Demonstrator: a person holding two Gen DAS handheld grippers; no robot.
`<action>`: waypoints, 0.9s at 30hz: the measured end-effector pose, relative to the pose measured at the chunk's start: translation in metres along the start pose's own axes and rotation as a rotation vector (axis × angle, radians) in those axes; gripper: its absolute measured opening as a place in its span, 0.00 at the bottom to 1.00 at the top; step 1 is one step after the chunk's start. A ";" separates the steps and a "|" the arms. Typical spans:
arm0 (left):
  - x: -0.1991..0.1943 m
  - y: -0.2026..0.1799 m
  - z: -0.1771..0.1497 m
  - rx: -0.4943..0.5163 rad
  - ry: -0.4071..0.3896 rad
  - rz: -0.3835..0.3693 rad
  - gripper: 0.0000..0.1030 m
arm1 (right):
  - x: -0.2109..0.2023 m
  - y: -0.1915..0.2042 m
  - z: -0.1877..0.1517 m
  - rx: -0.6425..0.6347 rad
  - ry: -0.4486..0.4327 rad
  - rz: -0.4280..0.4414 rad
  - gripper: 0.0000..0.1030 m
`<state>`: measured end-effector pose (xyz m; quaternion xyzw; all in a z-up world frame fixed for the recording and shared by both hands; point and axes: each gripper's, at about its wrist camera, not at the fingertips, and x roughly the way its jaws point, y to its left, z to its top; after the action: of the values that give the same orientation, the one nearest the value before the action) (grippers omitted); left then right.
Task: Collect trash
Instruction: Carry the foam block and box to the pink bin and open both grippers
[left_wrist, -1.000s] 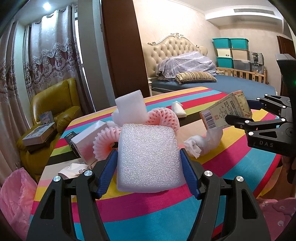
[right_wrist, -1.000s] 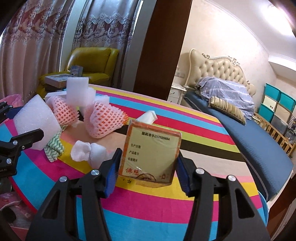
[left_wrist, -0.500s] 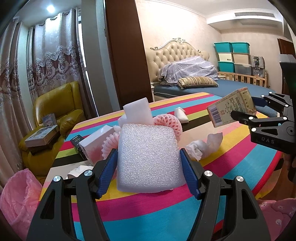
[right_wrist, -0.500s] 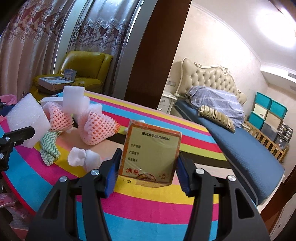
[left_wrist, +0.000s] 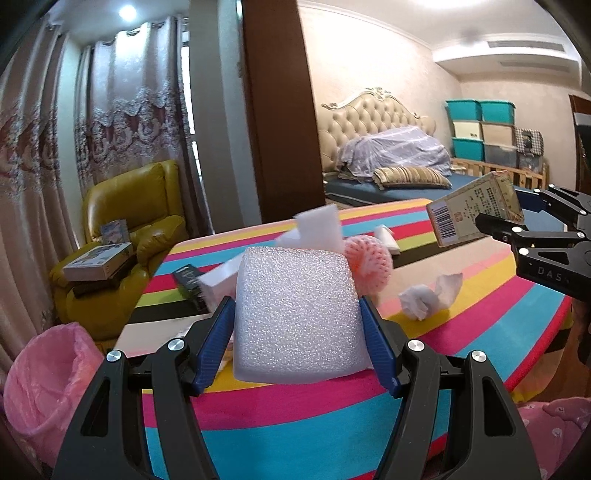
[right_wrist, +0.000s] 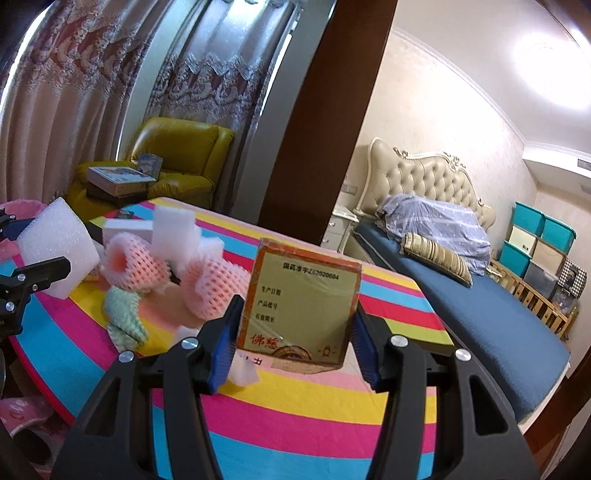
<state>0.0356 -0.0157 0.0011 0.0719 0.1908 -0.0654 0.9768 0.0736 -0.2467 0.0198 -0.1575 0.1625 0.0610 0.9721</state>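
Left gripper (left_wrist: 297, 325) clamps a white foam block (left_wrist: 295, 314) between its blue pads, held above the striped tablecloth (left_wrist: 295, 417); right gripper (right_wrist: 293, 345) grips a gold medicine box (right_wrist: 301, 306) the same way. Pink foam fruit nets (right_wrist: 207, 284), more white foam (right_wrist: 171, 230) and crumpled tissue (left_wrist: 430, 297) lie on the table behind them. A pink-lined bin (left_wrist: 44, 376) stands beside the table's left edge.

So that's two hand-held grippers (left_wrist: 297, 334) (right_wrist: 293, 345), two pink foam nets (right_wrist: 127, 267) (right_wrist: 214, 288), one yellow medicine box (right_wrist: 301, 308), one crumpled tissue (left_wrist: 430, 295) and one pink-lined bin (left_wrist: 48, 376).
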 end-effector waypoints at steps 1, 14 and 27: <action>-0.003 0.004 0.000 -0.008 -0.005 0.006 0.62 | -0.002 0.003 0.003 -0.002 -0.011 0.007 0.52; -0.046 0.073 -0.006 -0.113 -0.065 0.137 0.62 | -0.016 0.061 0.036 -0.045 -0.092 0.182 0.52; -0.098 0.170 -0.035 -0.225 -0.087 0.358 0.62 | -0.010 0.129 0.075 0.014 -0.074 0.577 0.52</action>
<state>-0.0408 0.1672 0.0258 -0.0079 0.1388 0.1280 0.9820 0.0642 -0.1015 0.0532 -0.0958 0.1656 0.3398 0.9208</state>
